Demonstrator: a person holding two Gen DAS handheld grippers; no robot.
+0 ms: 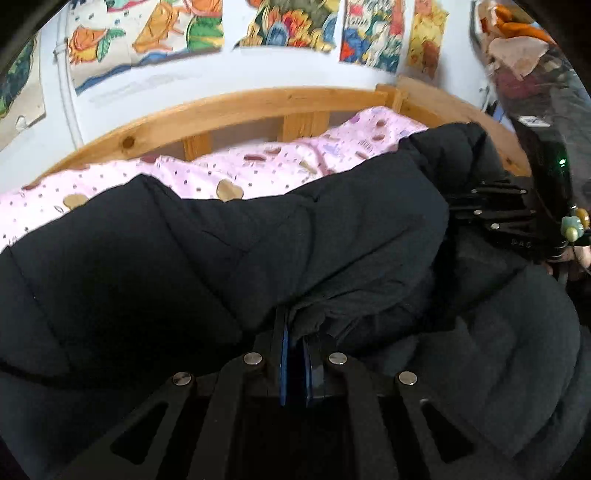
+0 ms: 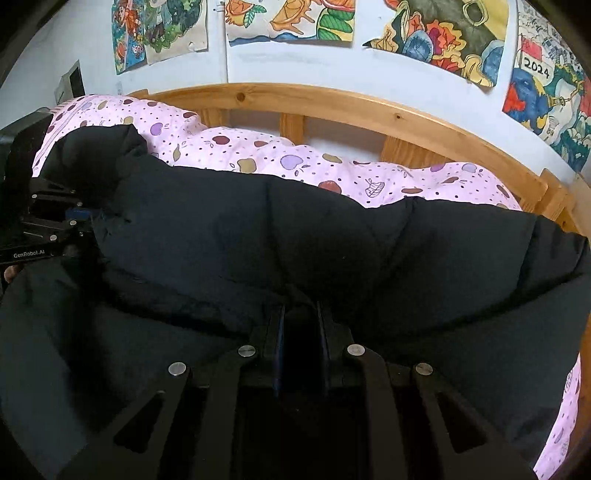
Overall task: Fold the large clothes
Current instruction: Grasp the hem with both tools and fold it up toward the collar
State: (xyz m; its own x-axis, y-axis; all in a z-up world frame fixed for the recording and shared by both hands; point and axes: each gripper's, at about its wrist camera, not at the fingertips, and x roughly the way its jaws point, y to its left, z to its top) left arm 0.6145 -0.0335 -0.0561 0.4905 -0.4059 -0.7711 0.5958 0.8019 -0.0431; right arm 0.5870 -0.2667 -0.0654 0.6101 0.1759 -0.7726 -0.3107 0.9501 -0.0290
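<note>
The black puffer jacket (image 1: pixel 229 251) lies across a bed with a pink fruit-print sheet (image 2: pixel 303 162) and a wooden rail (image 2: pixel 332 103). Thick, quilted and matte, it likely handles soft, bulky and springy; the thin hem edges offer the surest hold. The left gripper (image 1: pixel 295 332) and right gripper (image 2: pixel 301 314) are both clenched on its fabric.

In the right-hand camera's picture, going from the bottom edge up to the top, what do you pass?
The right gripper, its fingers pinching the black coat → the pink bedspread with fruit prints → the wooden bed rail → the white wall → the coloured drawings stuck on it.
</note>
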